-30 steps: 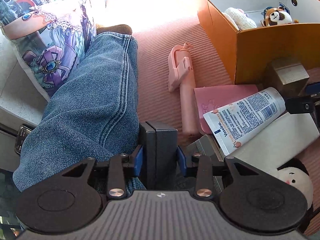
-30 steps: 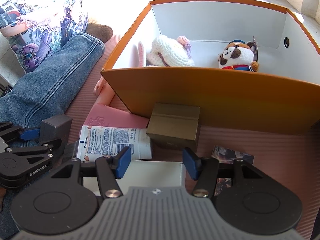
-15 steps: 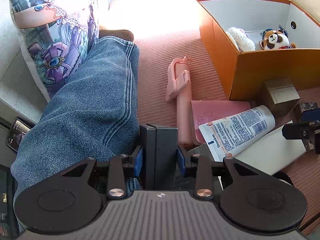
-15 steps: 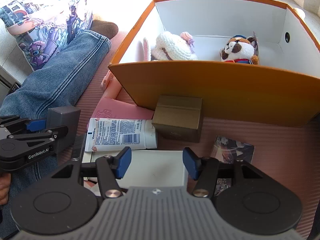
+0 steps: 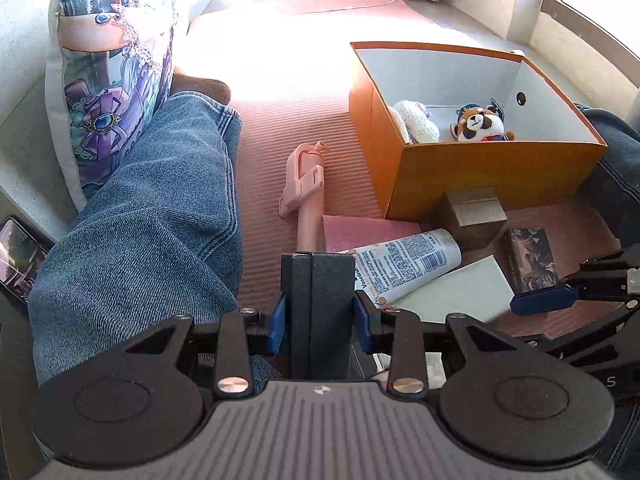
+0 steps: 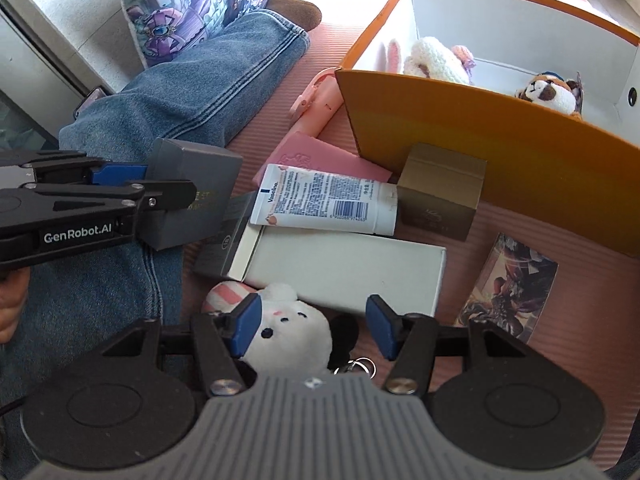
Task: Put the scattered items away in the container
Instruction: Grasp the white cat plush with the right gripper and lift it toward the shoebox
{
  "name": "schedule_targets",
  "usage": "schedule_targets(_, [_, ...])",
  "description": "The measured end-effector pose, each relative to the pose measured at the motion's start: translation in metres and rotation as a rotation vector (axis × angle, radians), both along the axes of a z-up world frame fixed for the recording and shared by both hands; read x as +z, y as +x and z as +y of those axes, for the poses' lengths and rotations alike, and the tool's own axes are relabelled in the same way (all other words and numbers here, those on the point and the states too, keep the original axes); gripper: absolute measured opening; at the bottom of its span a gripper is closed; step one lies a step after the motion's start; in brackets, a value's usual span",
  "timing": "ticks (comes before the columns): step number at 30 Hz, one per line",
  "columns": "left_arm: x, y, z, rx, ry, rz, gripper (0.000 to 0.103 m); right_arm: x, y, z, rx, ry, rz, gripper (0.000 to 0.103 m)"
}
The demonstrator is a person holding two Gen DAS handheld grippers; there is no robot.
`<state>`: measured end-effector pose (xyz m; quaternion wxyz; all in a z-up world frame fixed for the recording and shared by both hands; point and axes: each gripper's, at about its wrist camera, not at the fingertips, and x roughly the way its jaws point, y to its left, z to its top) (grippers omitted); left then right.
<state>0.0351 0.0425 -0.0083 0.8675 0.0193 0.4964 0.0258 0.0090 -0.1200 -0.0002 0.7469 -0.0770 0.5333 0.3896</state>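
My left gripper (image 5: 319, 316) is shut on a dark grey box (image 5: 322, 300), held in the air above the mat; the grey box also shows in the right wrist view (image 6: 188, 192). My right gripper (image 6: 314, 326) is open and empty, over a white plush bunny (image 6: 294, 332). The orange container (image 5: 492, 168) stands at the right with a knitted white toy (image 5: 416, 124) and a panda plush (image 5: 480, 122) inside. On the mat lie a Vaseline tube (image 6: 324, 200), a white box (image 6: 344, 268), a gold box (image 6: 440, 192), a pink card (image 6: 320, 160), a pink selfie stick (image 5: 304, 196) and a picture card (image 6: 510, 284).
A leg in blue jeans (image 5: 140, 208) lies along the left. A printed cushion (image 5: 108, 80) leans against the wall behind it. A phone (image 5: 16, 252) lies at the far left. The ribbed pink mat (image 5: 280, 120) stretches beyond the container.
Both grippers have pulled back and up. The grey box has risen with my left gripper. The white plush bunny has come into the right wrist view, under my open right gripper.
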Motion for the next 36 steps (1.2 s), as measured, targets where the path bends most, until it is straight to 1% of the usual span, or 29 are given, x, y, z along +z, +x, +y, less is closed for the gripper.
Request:
schedule_targets(7, [0.007, -0.014, -0.011, -0.040, -0.019, 0.016, 0.040, 0.013, -0.024, 0.016, 0.211, -0.034, -0.084, 0.061])
schedule_targets(11, [0.004, -0.015, -0.010, -0.035, -0.023, 0.021, 0.040, 0.009, -0.037, 0.029, 0.319, -0.071, -0.100, 0.061])
schedule_targets(13, [0.003, -0.016, -0.010, -0.033, -0.027, 0.018, 0.040, 0.004, -0.044, 0.036, 0.356, -0.095, -0.109, 0.061])
schedule_targets(14, [0.002, -0.017, -0.009, -0.031, -0.028, 0.017, 0.040, 0.001, -0.046, 0.038, 0.361, -0.109, -0.115, 0.061])
schedule_targets(17, [0.002, -0.018, -0.008, -0.028, -0.035, 0.013, 0.040, -0.006, -0.050, 0.046, 0.380, -0.157, -0.172, 0.063])
schedule_targets(20, [0.001, -0.018, -0.007, -0.027, -0.041, 0.010, 0.040, -0.013, -0.049, 0.050, 0.386, -0.175, -0.185, 0.069])
schedule_targets(21, [0.001, -0.018, -0.007, -0.027, -0.042, 0.009, 0.040, -0.016, -0.049, 0.051, 0.388, -0.184, -0.188, 0.069])
schedule_targets(23, [0.001, -0.018, -0.006, -0.026, -0.044, 0.008, 0.040, -0.020, -0.049, 0.051, 0.392, -0.181, -0.187, 0.073])
schedule_targets(25, [0.001, -0.018, -0.006, -0.026, -0.045, 0.008, 0.040, -0.025, -0.047, 0.050, 0.387, -0.173, -0.172, 0.076])
schedule_targets(29, [0.000, -0.018, -0.006, -0.024, -0.048, 0.009, 0.040, -0.029, -0.042, 0.047, 0.367, -0.152, -0.140, 0.078])
schedule_targets(32, [-0.001, -0.017, -0.006, -0.021, -0.051, 0.011, 0.040, -0.038, -0.036, 0.045, 0.345, -0.147, -0.088, 0.083])
schedule_targets(33, [-0.001, -0.017, -0.006, -0.020, -0.050, 0.012, 0.040, -0.041, -0.034, 0.044, 0.335, -0.146, -0.069, 0.083])
schedule_targets(36, [-0.002, -0.017, -0.007, -0.021, -0.048, 0.012, 0.040, -0.042, -0.034, 0.043, 0.331, -0.138, -0.063, 0.083])
